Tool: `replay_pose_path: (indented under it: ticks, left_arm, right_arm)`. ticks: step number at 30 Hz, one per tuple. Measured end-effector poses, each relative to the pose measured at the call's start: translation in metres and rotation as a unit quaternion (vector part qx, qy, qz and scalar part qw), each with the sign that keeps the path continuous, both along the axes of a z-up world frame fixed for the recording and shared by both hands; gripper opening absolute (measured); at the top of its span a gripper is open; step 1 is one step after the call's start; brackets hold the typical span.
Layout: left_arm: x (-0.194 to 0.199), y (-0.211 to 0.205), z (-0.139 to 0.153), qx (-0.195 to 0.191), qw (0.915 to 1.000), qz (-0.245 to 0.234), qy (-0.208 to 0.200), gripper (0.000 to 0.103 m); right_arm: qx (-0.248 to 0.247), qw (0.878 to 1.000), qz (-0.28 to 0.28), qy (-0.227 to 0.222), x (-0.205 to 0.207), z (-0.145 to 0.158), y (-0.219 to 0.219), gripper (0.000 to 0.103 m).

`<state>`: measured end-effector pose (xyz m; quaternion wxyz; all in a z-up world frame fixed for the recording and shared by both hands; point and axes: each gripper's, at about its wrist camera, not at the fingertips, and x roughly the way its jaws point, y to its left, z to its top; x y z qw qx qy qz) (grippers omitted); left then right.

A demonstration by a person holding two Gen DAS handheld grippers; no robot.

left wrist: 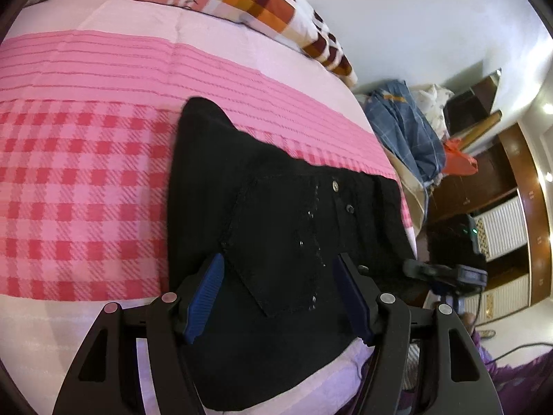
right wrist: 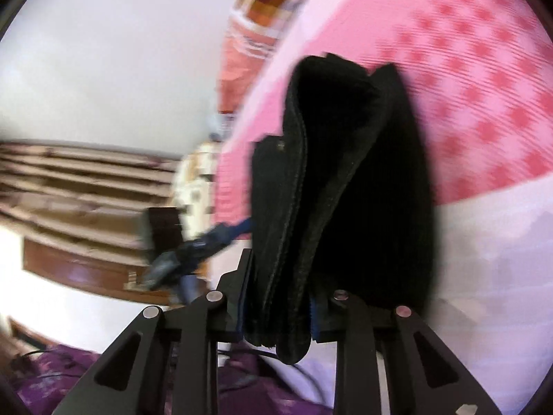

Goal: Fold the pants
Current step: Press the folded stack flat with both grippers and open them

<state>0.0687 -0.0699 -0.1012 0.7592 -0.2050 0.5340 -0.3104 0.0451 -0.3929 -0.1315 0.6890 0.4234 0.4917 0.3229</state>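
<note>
- Pink-and-red checked cotton bedspread, with a band of pink stripes and pale plain margins, spread over the bed; it fills the field ahead of and to the left of the left jaws, and lies behind and to the right of the right jaws.
- Black denim pants, folded into a thick panel, lying on the bedspread directly ahead of and between the left jaws; a stitched back pocket faces up between the blue pads, a metal waistband button sits further ahead and to the right.
- Same pants in the right wrist view: several stacked black layers with seamed edges rise ahead from between the right jaws; this view is motion-blurred.
- Orange, brown and white checked pillow, far ahead of the left jaws at the head of the bed.
- Blue checked cloth, heaped off the bed edge, ahead and to the right of the left jaws.
- Dark brown wooden wardrobe with pale louvred panels, far right of the left jaws.
- Left gripper: black frame, blue ribbed pads; jaws spread wide with the pants between them, neither pad pressing the cloth as far as can be seen.
- Right gripper: black frame, blue pads; jaws clenched on the bunched edge of the pants.
</note>
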Motion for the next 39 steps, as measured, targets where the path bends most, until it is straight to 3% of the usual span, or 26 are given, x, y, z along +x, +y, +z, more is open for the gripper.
replay_pose_path:
  ticks: [2,4,7,11,15,18,21,32,36,39]
  left_arm:
    - [0.001,0.003,0.000,-0.005,1.0000,0.008,0.002,0.070]
    - [0.002,0.003,-0.004,-0.002,0.9999,0.008,0.012,0.070]
    - [-0.001,-0.002,-0.007,0.003,0.9999,-0.001,0.013,0.070]
    - [-0.004,-0.009,-0.007,0.024,0.9997,-0.011,0.002,0.071]
    - [-0.004,-0.006,-0.007,0.018,0.9998,-0.007,0.001,0.071]
    - [-0.005,-0.001,-0.008,0.014,0.9999,0.000,-0.003,0.071]
    - [-0.007,-0.001,-0.008,0.022,0.9997,-0.003,-0.012,0.071]
    - [-0.021,-0.023,-0.004,0.109,0.9907,-0.028,-0.077,0.071]
    - [-0.027,-0.034,-0.001,0.161,0.9805,-0.026,-0.109,0.071]
    - [-0.031,-0.041,0.001,0.202,0.9701,-0.025,-0.132,0.071]
  right_arm:
    - [-0.038,0.999,0.002,0.016,0.003,-0.012,-0.001,0.024]
    - [-0.036,0.998,-0.015,0.053,-0.001,-0.033,-0.016,0.024]
    - [-0.025,0.997,-0.031,0.069,-0.009,-0.049,-0.031,0.022]
    - [-0.034,0.997,-0.026,0.058,-0.006,-0.041,-0.025,0.022]
    - [-0.052,0.998,-0.019,0.037,0.001,-0.025,-0.012,0.022]
    - [-0.076,0.996,-0.014,0.042,0.003,-0.033,-0.010,0.022]
    - [-0.055,0.997,-0.021,0.048,0.004,-0.041,-0.014,0.022]
    - [-0.049,0.997,-0.037,0.047,0.005,-0.036,-0.013,0.034]
    - [-0.079,0.995,-0.049,0.032,0.006,-0.020,-0.013,0.049]
    - [-0.113,0.991,-0.063,0.013,0.004,-0.004,-0.013,0.053]
